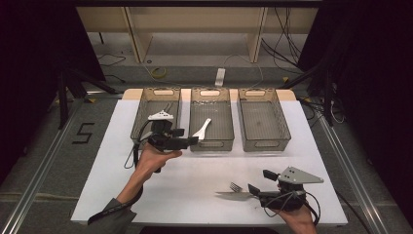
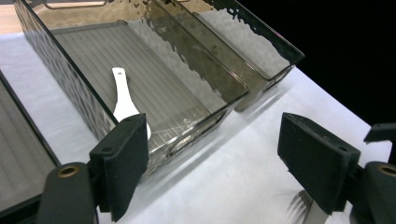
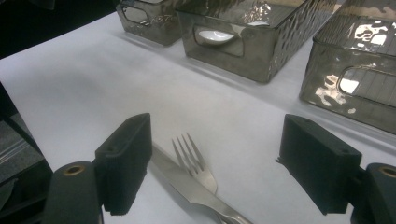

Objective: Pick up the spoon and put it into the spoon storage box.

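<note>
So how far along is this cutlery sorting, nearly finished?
Partly. Done: a white spoon lies in the middle bin, and the left claw beside that bin is open and empty. In hand: the right claw is open around a fork and a knife lying on the table, gripping neither. Left: both pieces still need binning; the right bin looks empty.

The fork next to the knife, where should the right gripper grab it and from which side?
Probably the fork by its neck just behind the tines, coming straight down from above with the open right gripper. It lies flat on the table, tines pointing at the bins, and the knife lies across its handle, so the tine end is the free part.
</note>
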`<action>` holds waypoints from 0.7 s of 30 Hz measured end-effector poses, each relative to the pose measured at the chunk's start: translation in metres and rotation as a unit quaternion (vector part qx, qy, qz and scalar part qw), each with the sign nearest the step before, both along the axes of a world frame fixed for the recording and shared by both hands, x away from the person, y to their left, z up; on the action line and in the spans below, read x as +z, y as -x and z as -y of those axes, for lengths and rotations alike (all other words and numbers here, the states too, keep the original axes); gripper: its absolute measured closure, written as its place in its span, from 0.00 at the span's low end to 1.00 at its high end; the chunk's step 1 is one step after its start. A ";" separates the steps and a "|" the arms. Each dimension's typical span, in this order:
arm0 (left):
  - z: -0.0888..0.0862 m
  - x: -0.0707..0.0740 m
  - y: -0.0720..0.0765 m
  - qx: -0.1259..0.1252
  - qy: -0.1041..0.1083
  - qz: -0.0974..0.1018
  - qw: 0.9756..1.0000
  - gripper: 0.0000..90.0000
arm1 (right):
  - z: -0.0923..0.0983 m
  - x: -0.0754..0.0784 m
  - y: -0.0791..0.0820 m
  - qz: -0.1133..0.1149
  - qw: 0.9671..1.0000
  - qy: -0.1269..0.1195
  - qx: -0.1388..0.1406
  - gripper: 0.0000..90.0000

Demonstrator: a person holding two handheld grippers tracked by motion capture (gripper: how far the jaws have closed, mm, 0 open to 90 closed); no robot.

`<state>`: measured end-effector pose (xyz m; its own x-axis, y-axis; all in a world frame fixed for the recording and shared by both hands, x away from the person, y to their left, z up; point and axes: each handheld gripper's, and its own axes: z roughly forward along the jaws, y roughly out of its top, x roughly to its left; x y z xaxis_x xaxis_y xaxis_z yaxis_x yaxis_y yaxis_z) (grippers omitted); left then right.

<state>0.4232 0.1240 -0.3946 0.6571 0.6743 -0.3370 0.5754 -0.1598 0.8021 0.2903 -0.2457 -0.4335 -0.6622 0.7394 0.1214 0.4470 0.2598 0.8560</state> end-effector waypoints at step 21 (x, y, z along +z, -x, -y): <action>-0.014 -0.017 0.044 -0.027 -0.033 0.049 0.998 0.22 | 0.003 -0.005 -0.013 -0.051 0.995 0.083 0.033 0.32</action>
<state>0.3797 0.1377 -0.4120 0.7208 0.6552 -0.2263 0.4844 -0.2426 0.8405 0.3036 -0.2485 -0.4388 -0.7005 0.7101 0.0711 0.5067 0.4248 0.7502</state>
